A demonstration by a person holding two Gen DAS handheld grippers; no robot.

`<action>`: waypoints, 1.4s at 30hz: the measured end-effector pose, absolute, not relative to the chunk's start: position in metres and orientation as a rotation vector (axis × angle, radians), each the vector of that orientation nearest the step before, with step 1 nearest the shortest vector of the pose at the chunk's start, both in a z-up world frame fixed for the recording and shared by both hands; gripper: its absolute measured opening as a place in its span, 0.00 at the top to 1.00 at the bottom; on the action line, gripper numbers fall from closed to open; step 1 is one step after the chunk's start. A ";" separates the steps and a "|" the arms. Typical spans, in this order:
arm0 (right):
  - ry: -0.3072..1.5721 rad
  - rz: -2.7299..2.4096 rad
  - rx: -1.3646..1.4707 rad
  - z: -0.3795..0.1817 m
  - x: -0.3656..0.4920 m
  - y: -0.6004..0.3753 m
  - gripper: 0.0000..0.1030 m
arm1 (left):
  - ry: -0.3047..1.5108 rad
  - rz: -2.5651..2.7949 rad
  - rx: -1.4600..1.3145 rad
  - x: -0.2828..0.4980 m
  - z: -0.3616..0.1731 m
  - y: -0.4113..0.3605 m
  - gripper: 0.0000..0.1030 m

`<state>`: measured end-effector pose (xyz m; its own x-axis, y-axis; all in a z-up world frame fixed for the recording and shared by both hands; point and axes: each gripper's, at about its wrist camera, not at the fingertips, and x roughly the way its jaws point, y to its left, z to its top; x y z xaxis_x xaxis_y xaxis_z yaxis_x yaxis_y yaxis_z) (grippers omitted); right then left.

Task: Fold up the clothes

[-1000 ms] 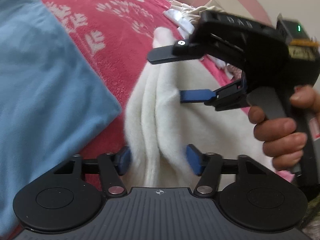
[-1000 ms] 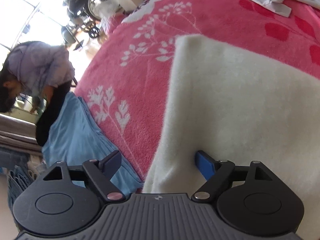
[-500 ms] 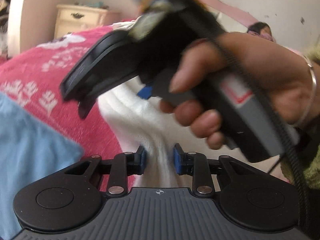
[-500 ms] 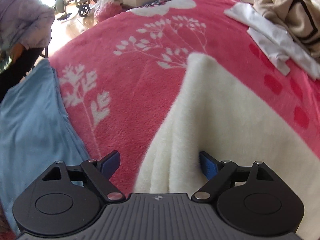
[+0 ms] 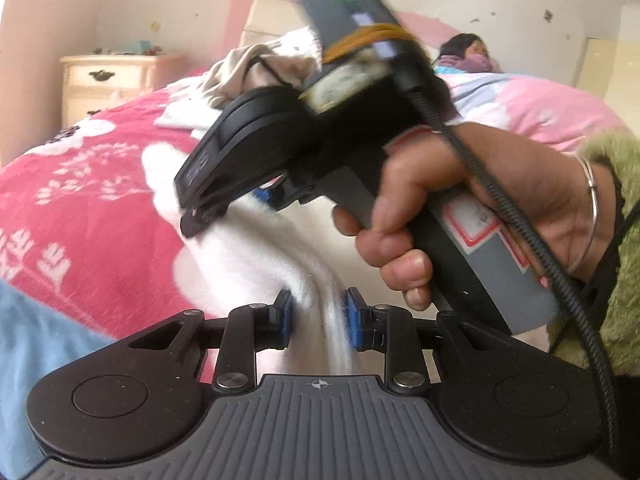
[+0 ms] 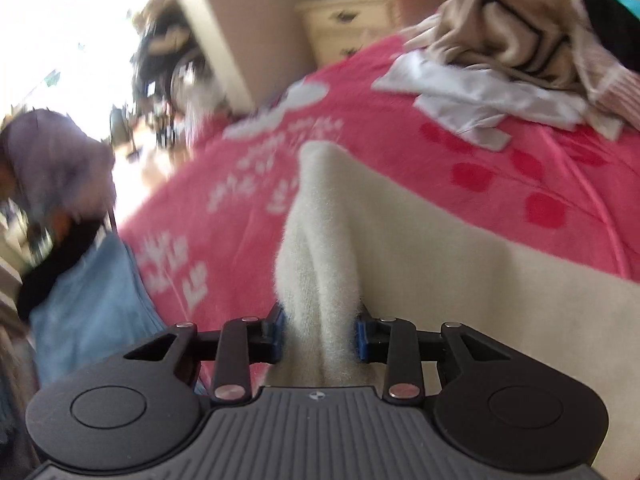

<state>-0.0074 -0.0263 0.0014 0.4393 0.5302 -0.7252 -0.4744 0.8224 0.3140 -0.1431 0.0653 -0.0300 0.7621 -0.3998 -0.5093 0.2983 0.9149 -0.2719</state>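
Blurred person (image 6: pixel 48 184) at left edge, face indistinct

Bare pink blanket (image 6: pixel 248 216) ahead; clothes pile (image 6: pixel 516 40) beyond

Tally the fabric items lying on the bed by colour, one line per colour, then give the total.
White fleece garment: 1, pinched by left gripper and right gripper
Blue cloth: 1
Beige striped garment: 1
White shirt: 1
Pink blanket underneath: 1
Total: 5
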 end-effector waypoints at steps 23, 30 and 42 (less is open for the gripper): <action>0.759 0.275 0.769 -0.003 -0.063 -0.285 0.66 | 0.699 -0.924 -0.253 -0.105 -0.020 -0.052 0.77; 0.787 0.235 1.003 -0.040 -0.076 -0.336 0.66 | 0.784 -0.970 -0.201 -0.097 -0.031 -0.086 0.77; 0.829 0.166 1.235 -0.080 -0.084 -0.374 0.65 | 0.846 -1.014 -0.140 -0.094 -0.034 -0.112 0.76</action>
<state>-0.0835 -0.3738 -0.0797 0.7046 0.5336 -0.4678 0.3128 0.3583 0.8797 -0.0940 -0.1122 -0.0338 0.2494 -0.7920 -0.5572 0.6902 0.5490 -0.4714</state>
